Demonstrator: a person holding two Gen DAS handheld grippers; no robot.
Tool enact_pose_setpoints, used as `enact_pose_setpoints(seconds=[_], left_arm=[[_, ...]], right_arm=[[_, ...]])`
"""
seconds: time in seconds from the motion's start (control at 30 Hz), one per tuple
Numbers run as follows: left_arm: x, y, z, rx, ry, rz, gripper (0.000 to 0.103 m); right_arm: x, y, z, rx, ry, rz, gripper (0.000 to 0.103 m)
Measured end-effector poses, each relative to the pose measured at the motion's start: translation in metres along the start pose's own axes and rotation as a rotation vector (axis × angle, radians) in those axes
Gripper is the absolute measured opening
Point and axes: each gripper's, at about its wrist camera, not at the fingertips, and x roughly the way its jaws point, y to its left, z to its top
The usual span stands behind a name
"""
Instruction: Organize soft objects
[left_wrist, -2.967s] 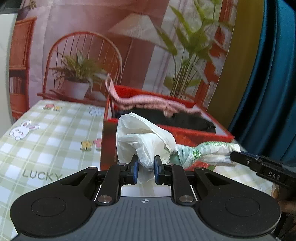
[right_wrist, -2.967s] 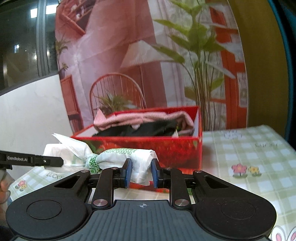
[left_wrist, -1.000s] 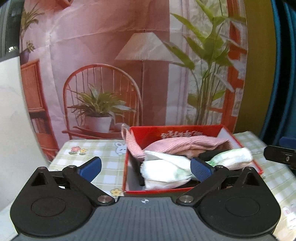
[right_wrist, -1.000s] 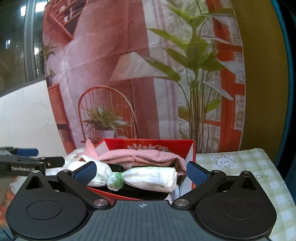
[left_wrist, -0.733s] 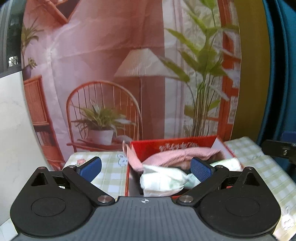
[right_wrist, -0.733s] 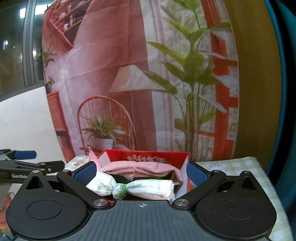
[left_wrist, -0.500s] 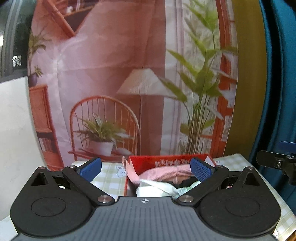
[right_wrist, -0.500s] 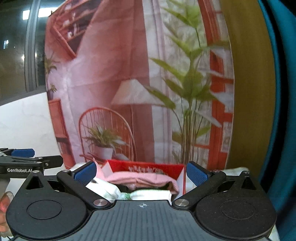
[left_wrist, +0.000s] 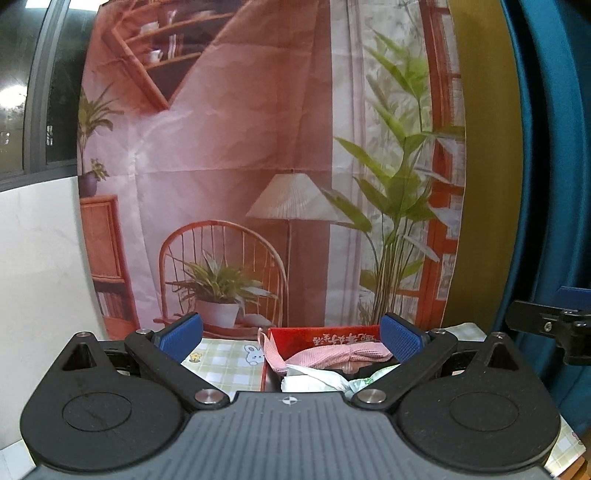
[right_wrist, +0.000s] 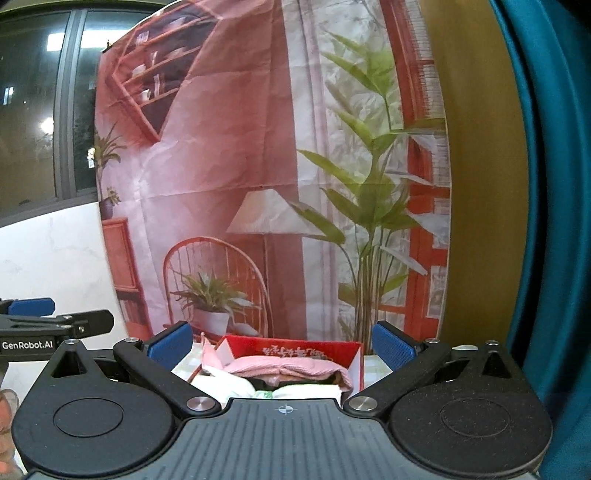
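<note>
A red box (left_wrist: 325, 331) sits on the checked tablecloth (left_wrist: 221, 360) and also shows in the right wrist view (right_wrist: 295, 347). Inside lie a pink cloth (left_wrist: 332, 356), dark fabric and a knotted white plastic bag (left_wrist: 314, 382); the bag also shows in the right wrist view (right_wrist: 236, 384), partly hidden behind the gripper body. My left gripper (left_wrist: 291, 332) is open and empty, raised above and behind the box. My right gripper (right_wrist: 282, 343) is open and empty, likewise high and back from the box.
A printed backdrop (left_wrist: 258, 166) with a chair, lamp and plants hangs behind the table. A blue curtain (right_wrist: 554, 184) is at the right. A white wall (left_wrist: 37, 277) is at the left. Each gripper's side shows in the other's view.
Both grippers let go of the white bag into the red box, opened wide, then lifted and pulled back, so the box sinks low in both views.
</note>
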Motion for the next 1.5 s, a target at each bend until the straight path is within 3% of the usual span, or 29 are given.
enact_pose_setpoints(seconds=[0.37,1.5], left_arm=[[-0.004,-0.001,0.0,0.001,-0.02,0.044,0.103],[-0.009,0.006,-0.007,-0.007,-0.017,0.039,0.103]], right_arm=[[-0.009,0.003,-0.002,0.015,0.005,-0.011,0.103],[-0.01,0.001,-0.004,-0.002,0.011,-0.034,0.103]])
